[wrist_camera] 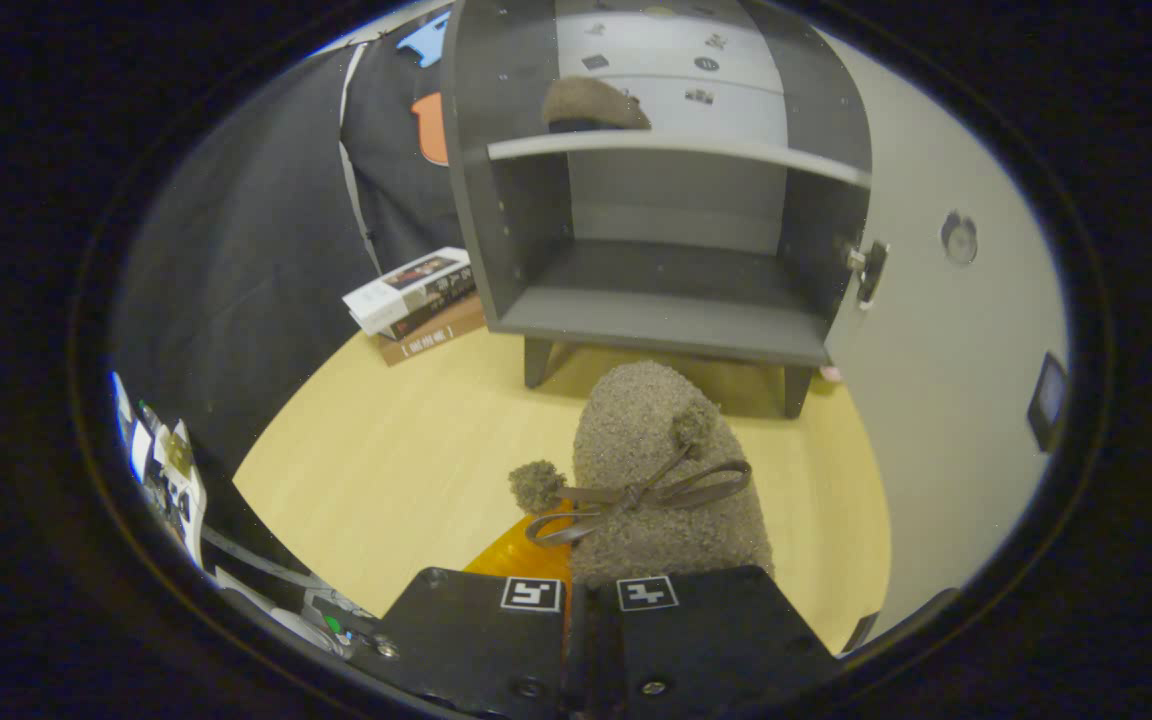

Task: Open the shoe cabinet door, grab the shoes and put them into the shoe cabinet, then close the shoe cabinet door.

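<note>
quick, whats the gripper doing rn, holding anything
Gripper: shut on the fuzzy slipper, carrying it toward the open shoe cabinet.

Fuzzy shoe [656, 470] before open cabinet [666, 200]

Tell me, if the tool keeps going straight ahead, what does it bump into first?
Probably the shoe cabinet: the tool holds a fuzzy slipper aimed at its open lower compartment, with bare floor between. Depth is unclear.

- The heel of the near shoe [656, 470] is hidden behind the tool [591, 640].
- The far shoe [591, 103] is partly hidden by the shelf [676, 150].
- Whether the tool's fingers press it cannot be told.
</note>
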